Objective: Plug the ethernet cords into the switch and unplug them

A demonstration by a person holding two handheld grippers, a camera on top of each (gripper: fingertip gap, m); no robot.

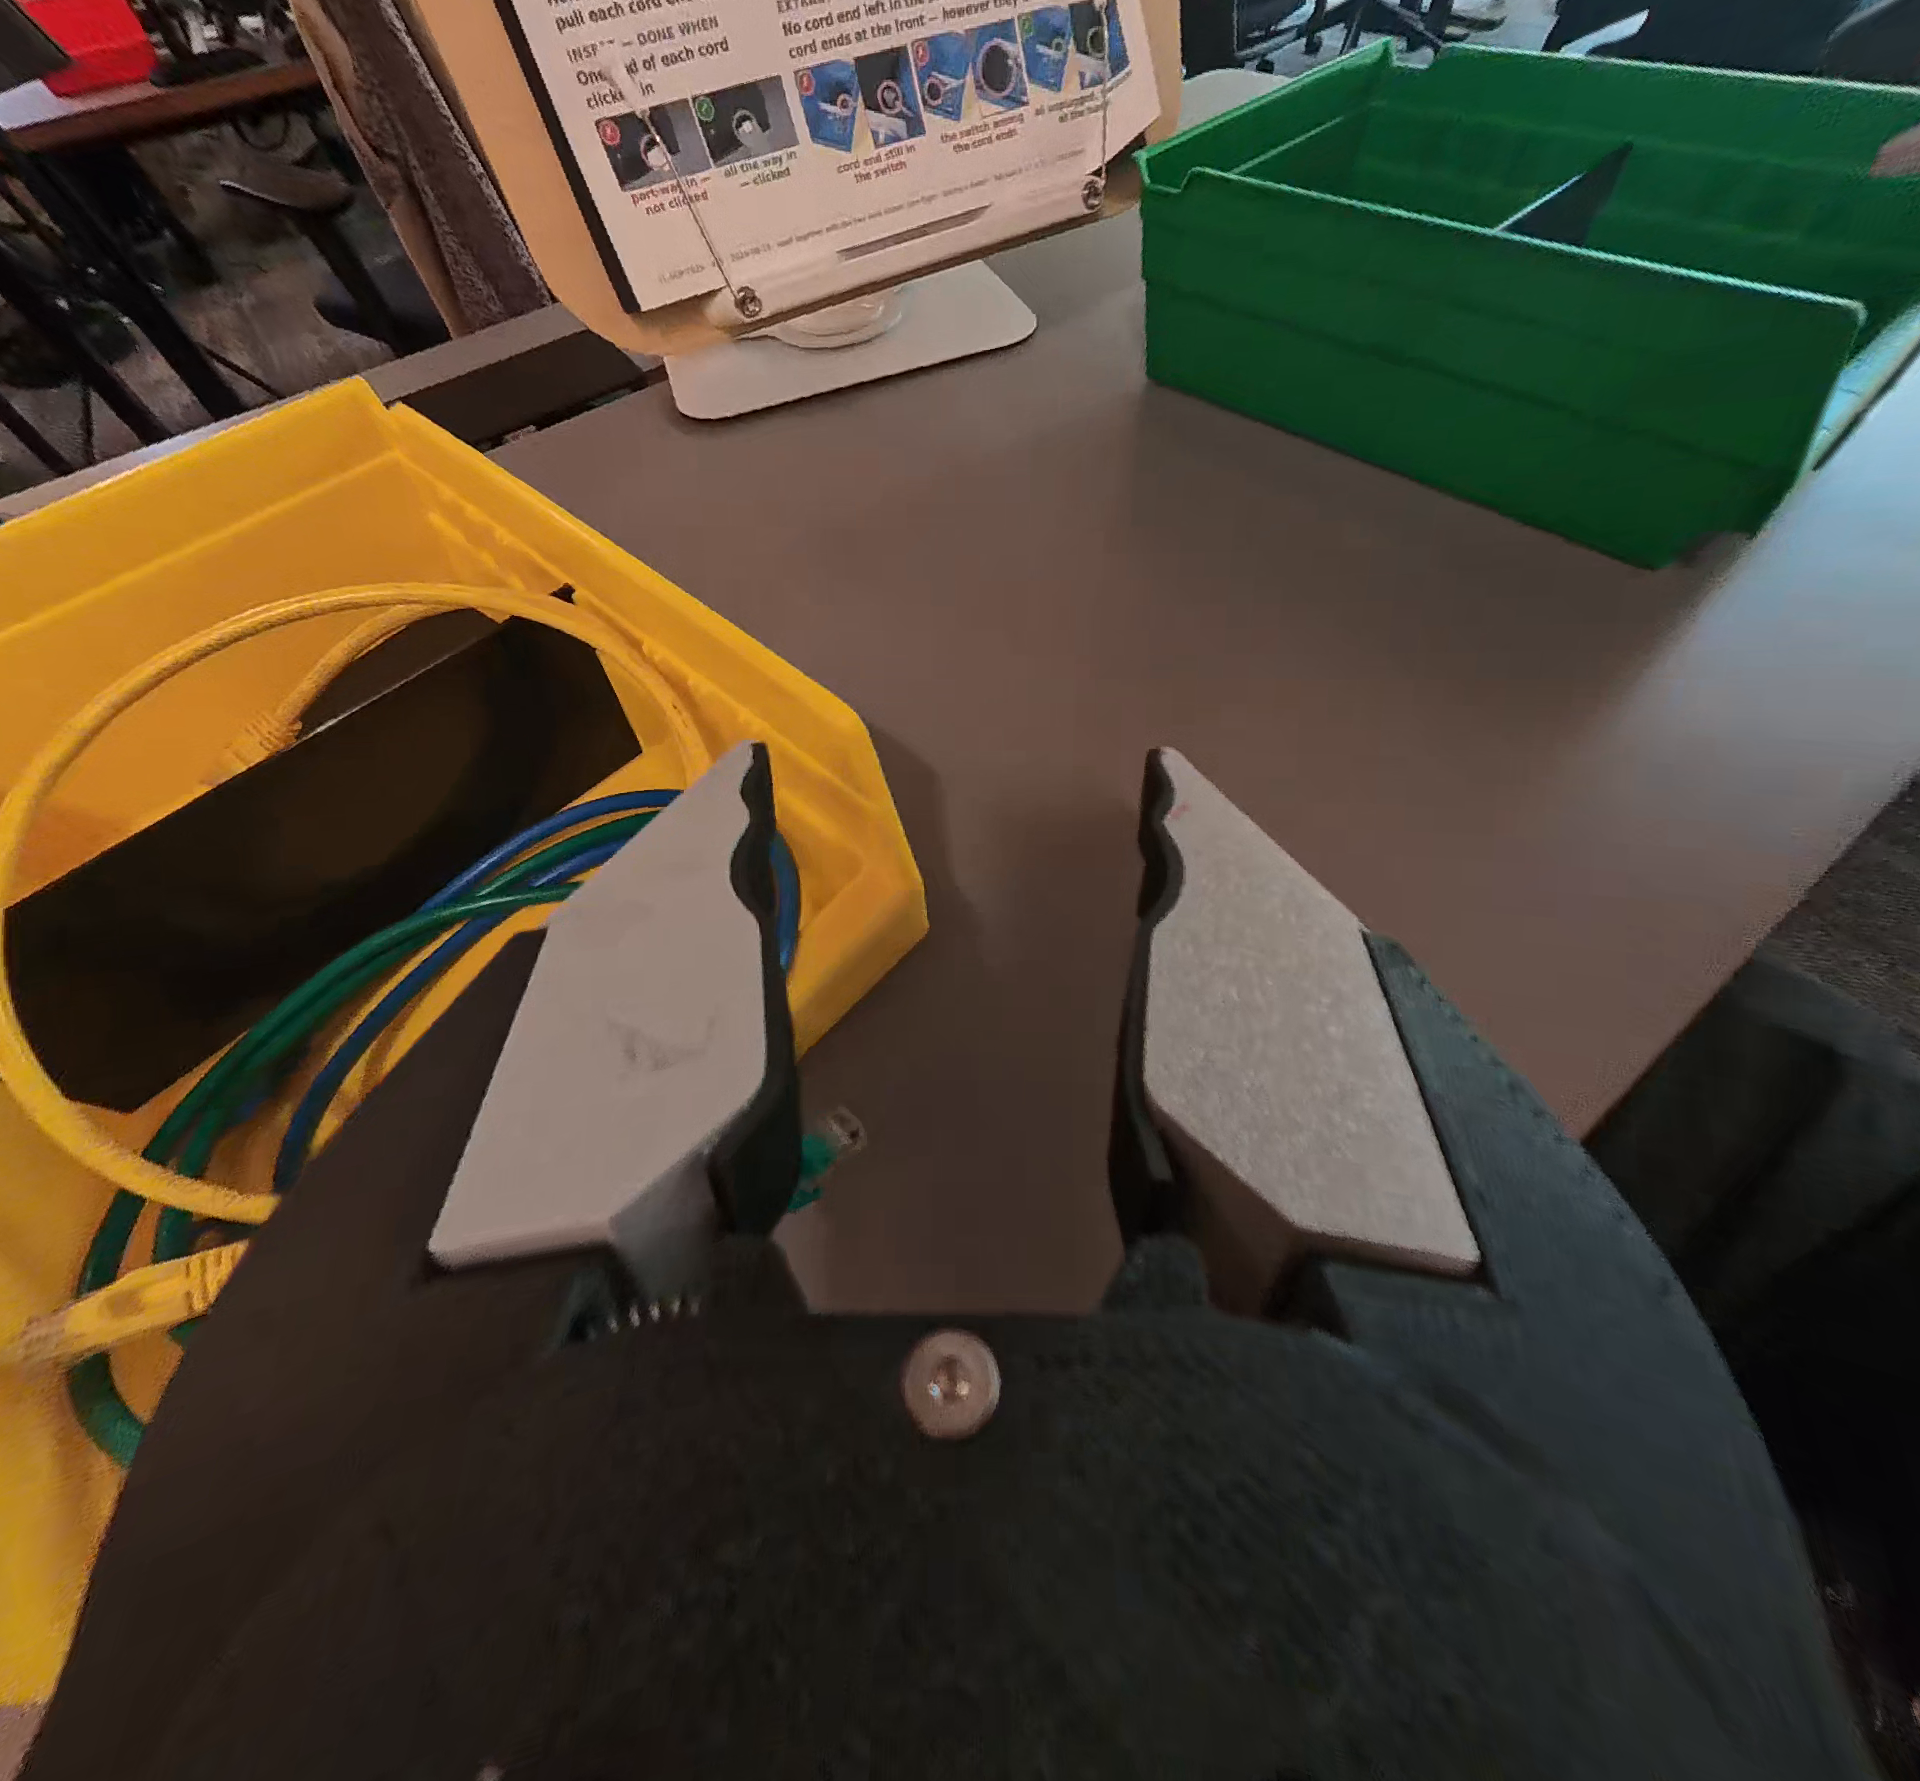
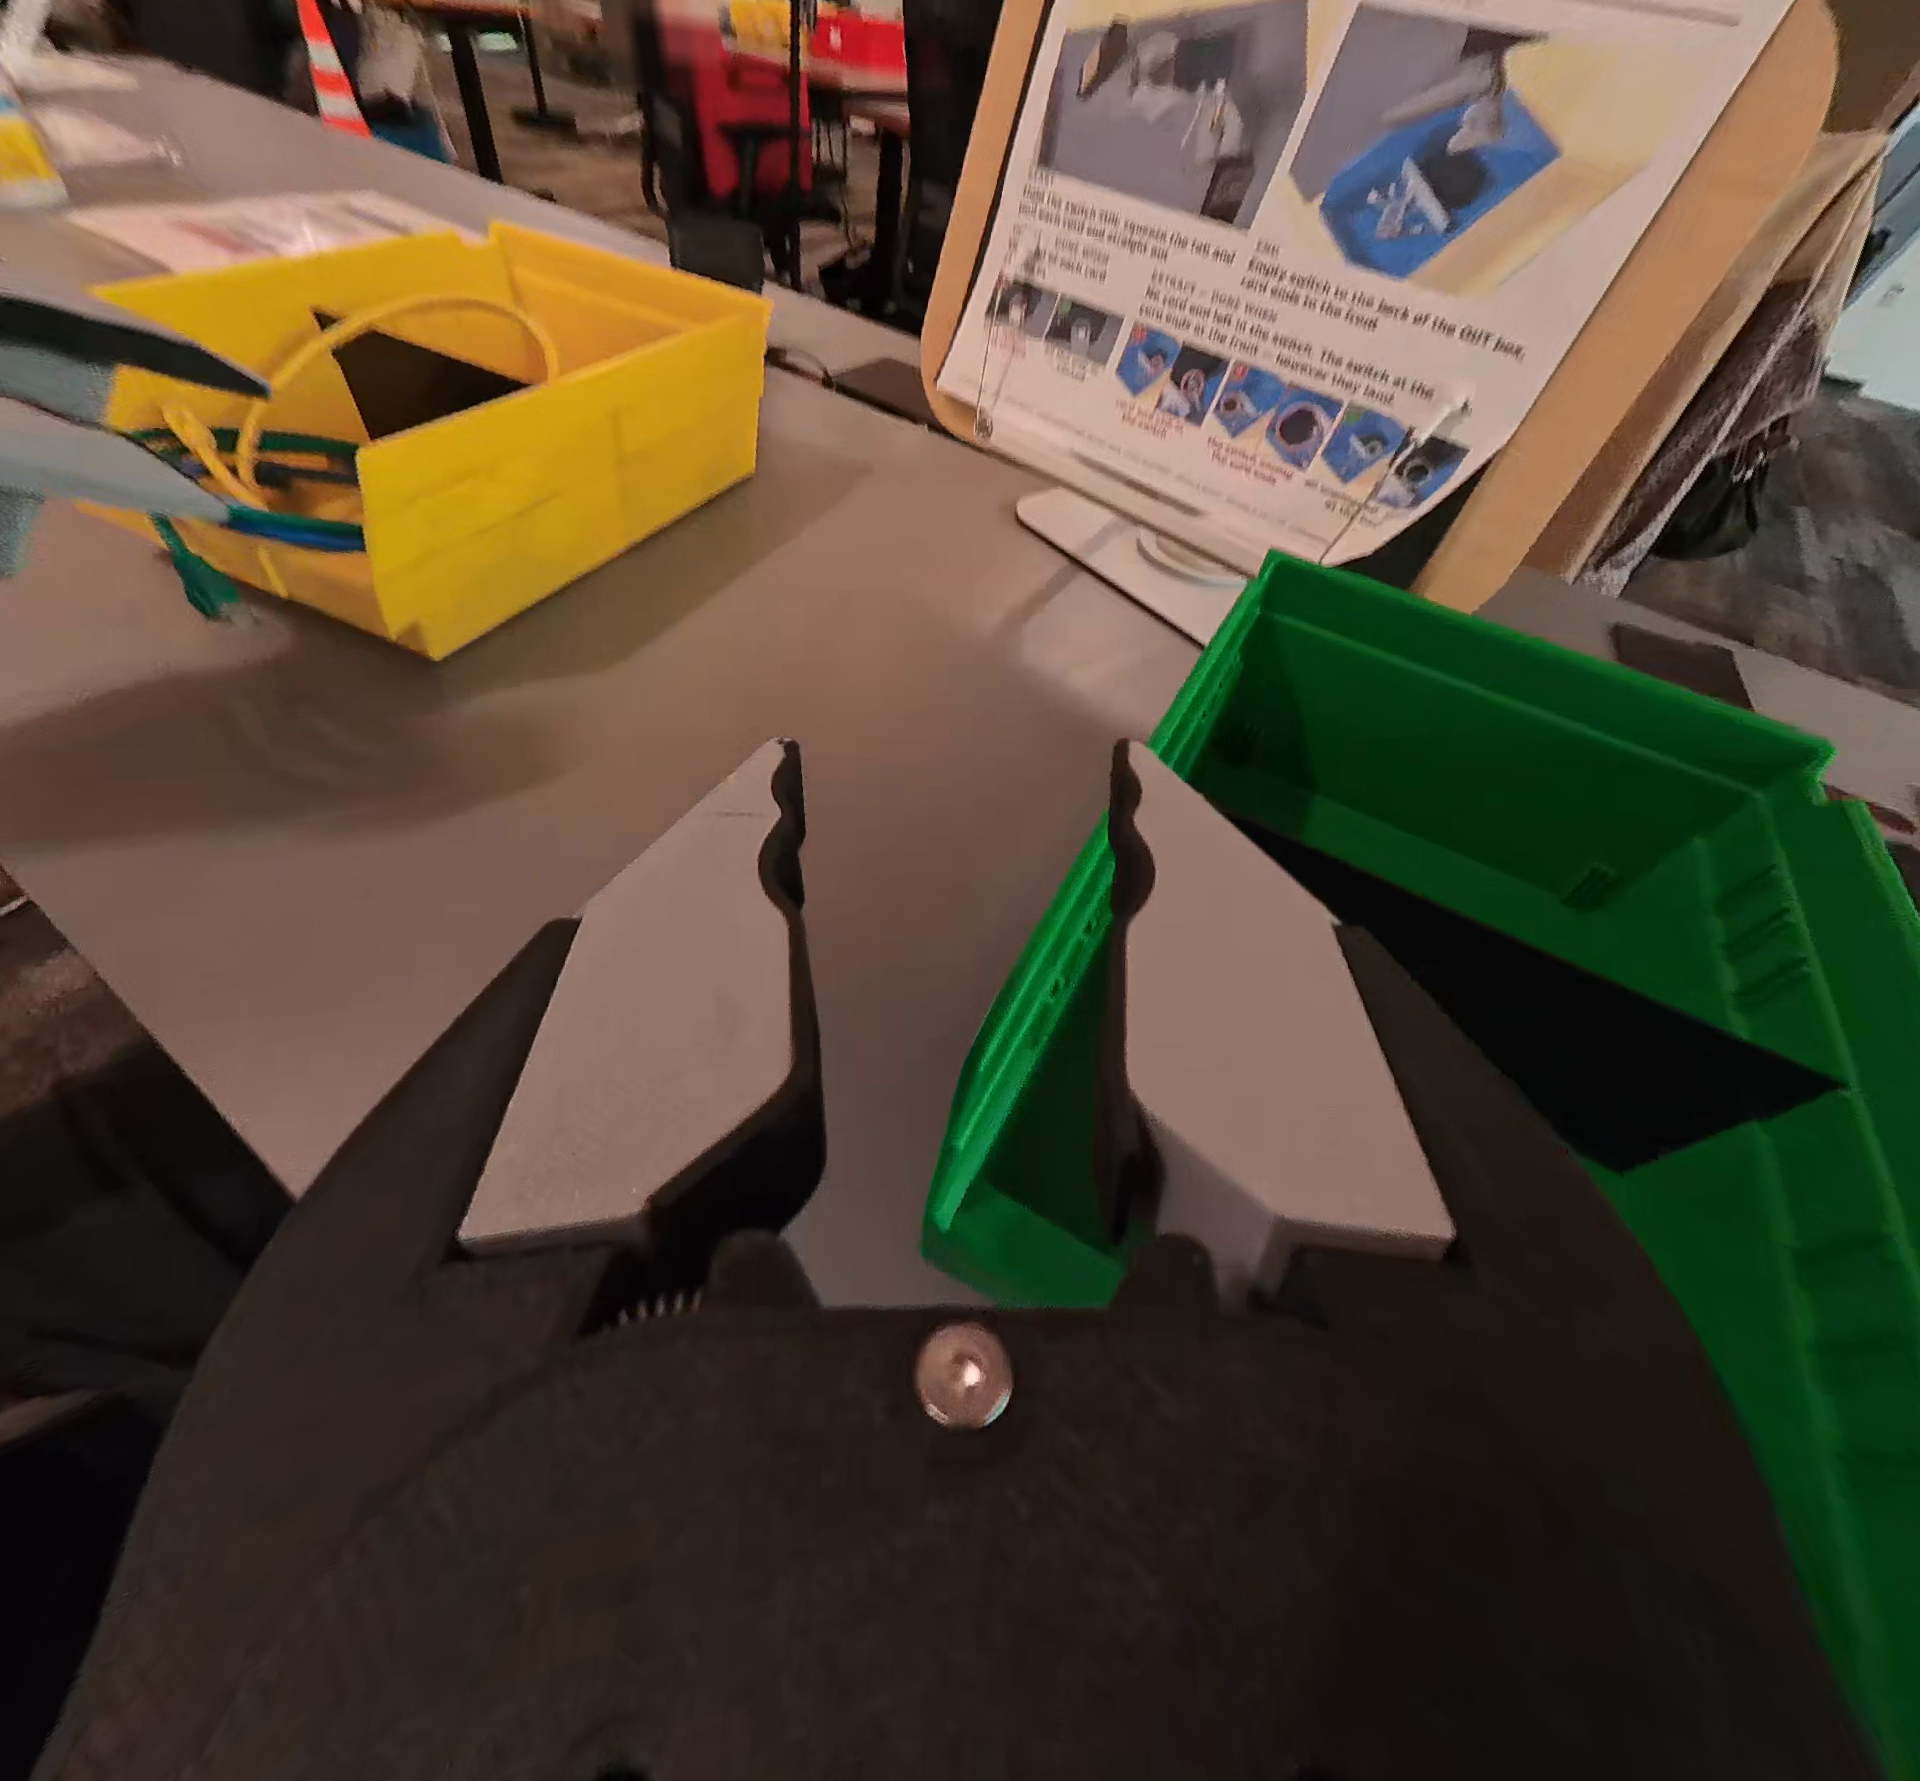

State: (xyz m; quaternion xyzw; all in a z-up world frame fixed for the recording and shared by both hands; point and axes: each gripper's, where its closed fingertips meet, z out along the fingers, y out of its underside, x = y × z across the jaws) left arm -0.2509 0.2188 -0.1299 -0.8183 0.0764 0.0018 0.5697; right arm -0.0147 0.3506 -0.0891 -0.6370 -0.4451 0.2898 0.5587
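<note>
One grey counter carries everything. Two bins sit on it: a yellow bin toward its left edge and a green bin toward its right edge, well apart, with a broad bare stretch of counter between them. At the far edge, between the bins, stands one instruction board on a pale flat base.

The green bin holds a dark divider across it and nothing else that shows. The yellow bin has a dark divider as well; the switch cannot be told apart from the dark shapes inside it.

Three ethernet cords lie in the yellow bin: one yellow cord looped in a wide ring, one blue cord and one green cord running side by side. They spill over the bin's near lip, and the green cord's plug rests on the counter just beside the bin's near corner. A yellow plug lies at the bin's near side.

The left claw hangs over the yellow bin's near right corner, its jaws spread wide and empty. The right claw hangs at the green bin's left wall, jaws also wide and empty, one finger over the bin.
</note>
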